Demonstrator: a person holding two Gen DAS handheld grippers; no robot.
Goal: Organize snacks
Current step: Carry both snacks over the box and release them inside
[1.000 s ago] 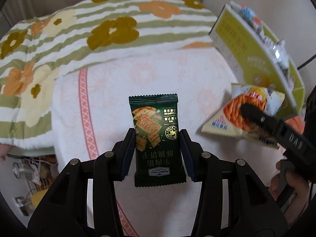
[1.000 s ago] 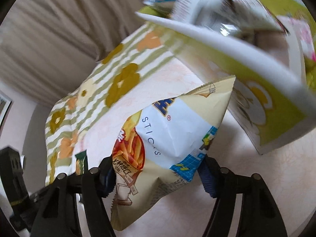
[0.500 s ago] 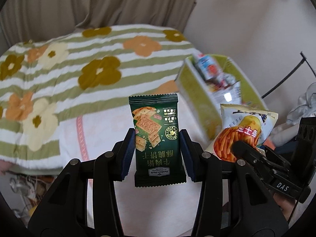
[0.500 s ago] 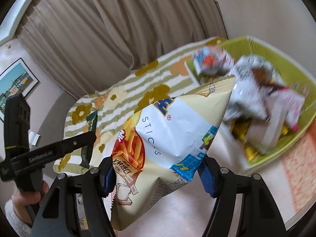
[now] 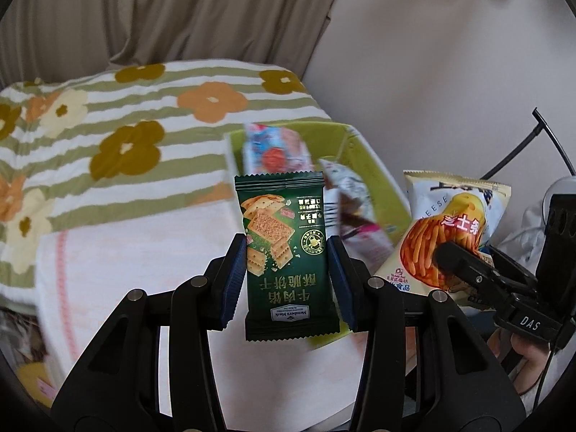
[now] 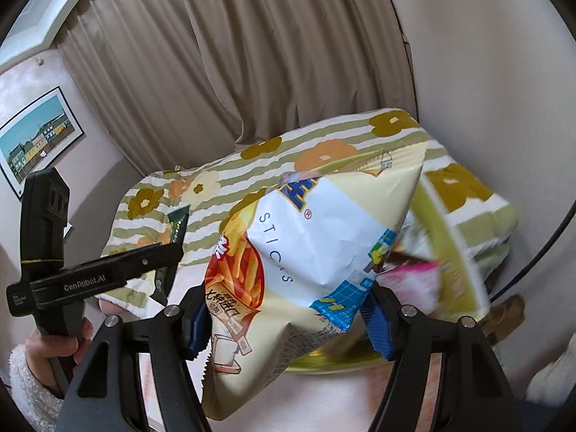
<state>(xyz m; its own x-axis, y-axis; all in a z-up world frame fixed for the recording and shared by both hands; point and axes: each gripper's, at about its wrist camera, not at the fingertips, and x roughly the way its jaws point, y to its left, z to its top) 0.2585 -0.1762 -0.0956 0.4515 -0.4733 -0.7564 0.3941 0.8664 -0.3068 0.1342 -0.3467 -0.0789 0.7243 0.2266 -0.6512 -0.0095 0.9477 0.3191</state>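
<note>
My left gripper (image 5: 288,273) is shut on a dark green cracker packet (image 5: 286,252), held upright in the air. To its right, the right gripper (image 5: 464,270) carries a cheese sticks bag (image 5: 442,230). In the right wrist view my right gripper (image 6: 288,324) is shut on that cheese sticks bag (image 6: 306,252), which fills the middle. The left gripper (image 6: 118,270) with the green packet (image 6: 176,226) shows at the left, held by a hand in a white fluffy sleeve (image 6: 32,370). A lime-green box (image 5: 363,158) holding several snack packs lies on the bed behind the packet.
A bed with a green-striped flower blanket (image 5: 126,126) and a pale pink sheet (image 5: 126,252) lies below. Beige curtains (image 6: 252,54) and a plain wall stand behind. A framed picture (image 6: 36,144) hangs at the left. A thin black stand (image 5: 550,136) rises at the right.
Both grippers have risen from the bed with their packets and tilted up. The green box now lies below and behind them, and curtains and wall have come into view.
</note>
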